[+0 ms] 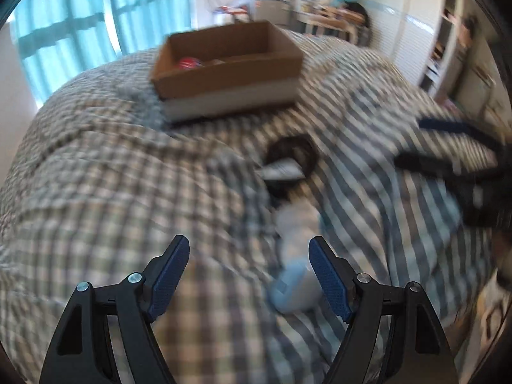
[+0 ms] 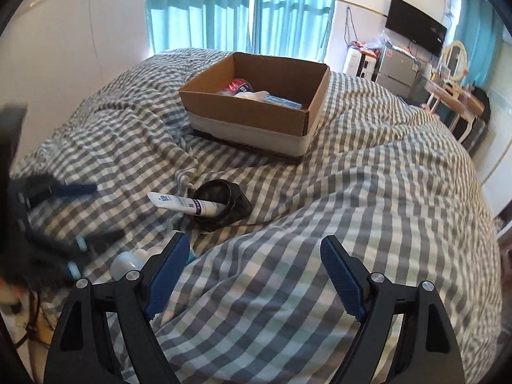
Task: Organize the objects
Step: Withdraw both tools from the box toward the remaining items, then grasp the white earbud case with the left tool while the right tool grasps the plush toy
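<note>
Surface: grey-and-white checked quilt (image 2: 320, 224) over bed, teal curtains (image 2: 240, 6) behind.
Left gripper (image 1: 246, 265): fingers spread wide, holding nothing; view blurred.
Pale blue-white bottle (image 1: 296, 275): lying on quilt between the left fingertips.
Black round cup (image 2: 224, 203): on its side, white toothpaste tube (image 2: 184, 204) poking out.
Brown cardboard box (image 2: 256, 121): beyond, items inside.
Right gripper (image 2: 254, 267): wide apart, empty.

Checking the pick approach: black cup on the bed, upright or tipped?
Tipped. The black cup lies on its side on the blanket, mouth facing the camera, a white tube sticking out.
</note>
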